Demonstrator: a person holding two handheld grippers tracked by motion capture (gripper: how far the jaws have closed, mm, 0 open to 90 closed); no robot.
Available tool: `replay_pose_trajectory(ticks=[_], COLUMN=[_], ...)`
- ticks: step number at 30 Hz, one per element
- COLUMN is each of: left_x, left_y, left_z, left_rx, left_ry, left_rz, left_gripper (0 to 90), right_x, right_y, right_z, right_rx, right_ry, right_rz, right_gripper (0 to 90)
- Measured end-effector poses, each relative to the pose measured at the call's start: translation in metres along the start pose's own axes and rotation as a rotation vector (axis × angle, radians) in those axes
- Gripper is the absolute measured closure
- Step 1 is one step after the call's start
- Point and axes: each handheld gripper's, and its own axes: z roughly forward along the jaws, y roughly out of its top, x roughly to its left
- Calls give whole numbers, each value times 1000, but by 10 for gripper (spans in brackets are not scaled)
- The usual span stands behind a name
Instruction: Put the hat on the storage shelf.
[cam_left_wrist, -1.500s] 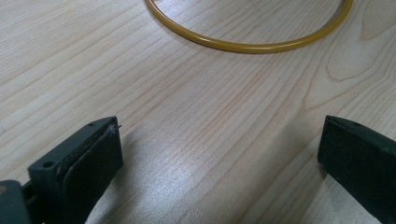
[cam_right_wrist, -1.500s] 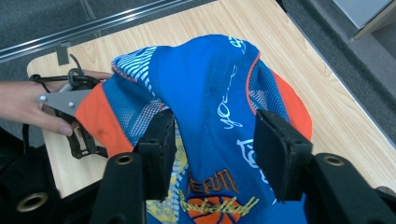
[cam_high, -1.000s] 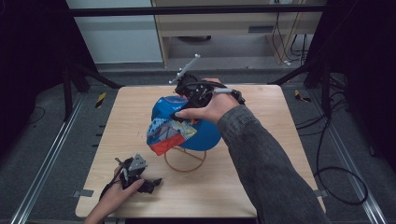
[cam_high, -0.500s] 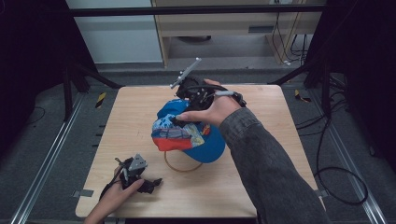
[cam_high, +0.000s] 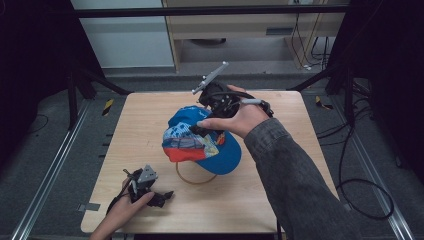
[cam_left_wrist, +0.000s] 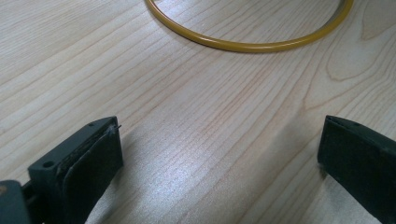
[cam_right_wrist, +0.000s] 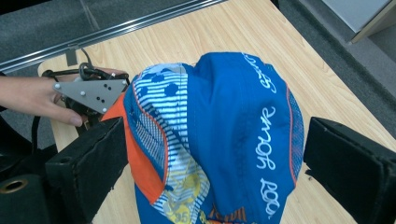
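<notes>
High view: right gripper (cam_high: 200, 131) over blue fabric cap (cam_high: 202, 145) on pale wood-grain table (cam_high: 280, 200).
Its jaws, just opened, stand apart, straddling the domed crown without pressing; the orange-brimmed cap rests on a thin yellow ring (cam_high: 192, 179). Left gripper (cam_high: 162, 196) sits open on bare wood.

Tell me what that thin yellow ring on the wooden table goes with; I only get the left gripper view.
Observer: The thin yellow ring is partly covered on its far side by a blue fabric cap with an orange brim.
Operator: Is the other gripper holding that cap?
Observer: No. The right gripper has just been opening its fingers; they stand wide with the cap between them, not pressing it.
Operator: Where is my gripper compared to the cap?
Observer: The left gripper sits near the wooden table's near left corner, apart from the cap.
</notes>
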Motion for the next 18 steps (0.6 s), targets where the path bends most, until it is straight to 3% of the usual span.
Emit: replay_pose_trajectory(ticks=[18], left_x=[0], left_y=[0], left_z=[0], left_rx=[0], left_ry=[0], left_rz=[0], left_gripper=[0], right_x=[-7], right_y=[-30], right_z=[-15], right_rx=[-24], right_ry=[-14], right_rz=[35], right_gripper=[62])
